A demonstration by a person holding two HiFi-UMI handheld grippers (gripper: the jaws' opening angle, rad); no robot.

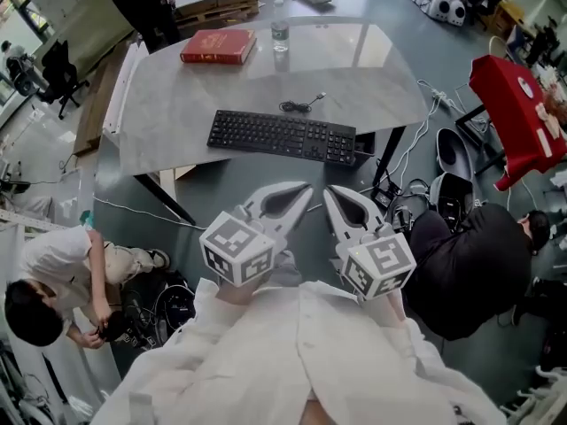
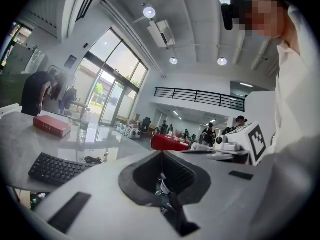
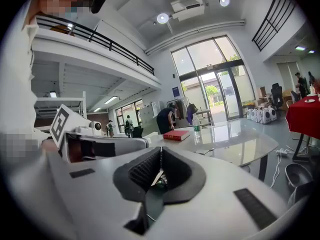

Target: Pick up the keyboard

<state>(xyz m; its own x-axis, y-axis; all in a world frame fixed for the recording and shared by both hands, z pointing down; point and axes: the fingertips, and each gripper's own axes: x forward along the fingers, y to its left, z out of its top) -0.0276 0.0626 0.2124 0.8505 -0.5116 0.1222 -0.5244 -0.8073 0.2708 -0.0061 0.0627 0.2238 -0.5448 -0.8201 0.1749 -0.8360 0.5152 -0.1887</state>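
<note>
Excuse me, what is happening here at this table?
A person in a white coat holds the left tongs and the right tongs, both shut and empty, short of the grey marble-look table. The flat black keyboard lies untouched near its front edge, with a red hardcover book and a clear plastic bottle further back.

Grey floor, marble table, tall windows, round ceiling lights, railed mezzanine.

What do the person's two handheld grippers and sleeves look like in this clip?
The left gripper and right gripper match: pale grey shells, black ribbed pads, each with a white cube bearing black square markers. The sleeves are white.
</note>
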